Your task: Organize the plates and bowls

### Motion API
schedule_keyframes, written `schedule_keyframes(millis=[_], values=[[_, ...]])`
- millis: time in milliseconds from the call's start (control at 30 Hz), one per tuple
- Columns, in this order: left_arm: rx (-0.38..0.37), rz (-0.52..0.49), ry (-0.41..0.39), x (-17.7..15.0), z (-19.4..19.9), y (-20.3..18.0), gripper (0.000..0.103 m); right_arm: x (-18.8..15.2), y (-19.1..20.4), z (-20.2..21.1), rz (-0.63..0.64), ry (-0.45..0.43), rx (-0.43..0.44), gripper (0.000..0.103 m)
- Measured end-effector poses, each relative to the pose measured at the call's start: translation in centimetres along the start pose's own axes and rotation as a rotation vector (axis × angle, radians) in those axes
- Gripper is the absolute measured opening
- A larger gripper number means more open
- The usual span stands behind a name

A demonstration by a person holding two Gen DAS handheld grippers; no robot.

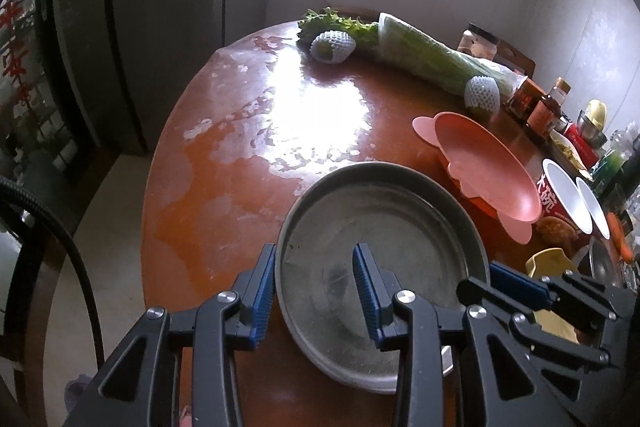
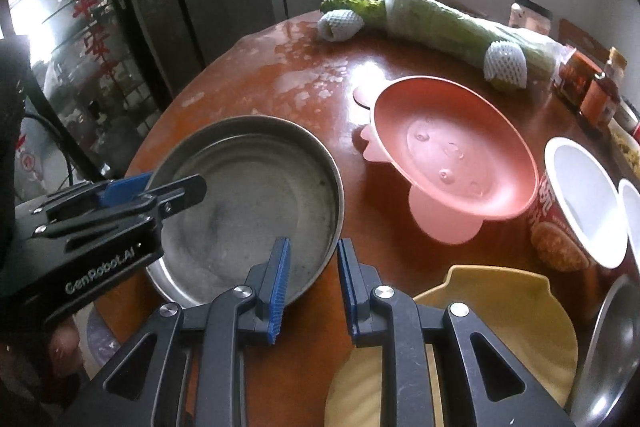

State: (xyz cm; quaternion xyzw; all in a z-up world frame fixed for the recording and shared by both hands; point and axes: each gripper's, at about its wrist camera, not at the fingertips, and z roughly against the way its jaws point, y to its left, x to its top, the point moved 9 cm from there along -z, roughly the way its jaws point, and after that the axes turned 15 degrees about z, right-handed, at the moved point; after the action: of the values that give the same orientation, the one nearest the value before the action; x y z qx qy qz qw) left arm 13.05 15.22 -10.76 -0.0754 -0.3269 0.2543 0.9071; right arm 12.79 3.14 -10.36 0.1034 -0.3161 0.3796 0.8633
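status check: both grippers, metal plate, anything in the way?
Left gripper open, jaws straddling metal plate near rim. Right gripper open, jaws straddling its opposite rim. Plate flat on table. Pink dish and yellow dish close alongside.

Grey metal pan (image 2: pixel 256 203), salmon-pink bowl (image 2: pixel 452 155), pale yellow plate (image 2: pixel 500 307), blue-padded black jaws, worn reddish-brown table (image 2: pixel 248 67).

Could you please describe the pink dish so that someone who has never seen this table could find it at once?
On the round wooden table, look right of the metal pan, before the wrapped cabbage. The pink dish is there. Unlike its neighbours, it stands on a paler pink pedestal foot.
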Motion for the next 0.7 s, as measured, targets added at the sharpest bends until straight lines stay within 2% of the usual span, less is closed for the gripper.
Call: schedule_keyframes(millis=[700], values=[[-0.005, -0.052, 0.024, 0.7, -2.0, -1.5, 0.039, -0.8, -0.7, 0.2, -0.036, -0.007, -0.003, 0.027]])
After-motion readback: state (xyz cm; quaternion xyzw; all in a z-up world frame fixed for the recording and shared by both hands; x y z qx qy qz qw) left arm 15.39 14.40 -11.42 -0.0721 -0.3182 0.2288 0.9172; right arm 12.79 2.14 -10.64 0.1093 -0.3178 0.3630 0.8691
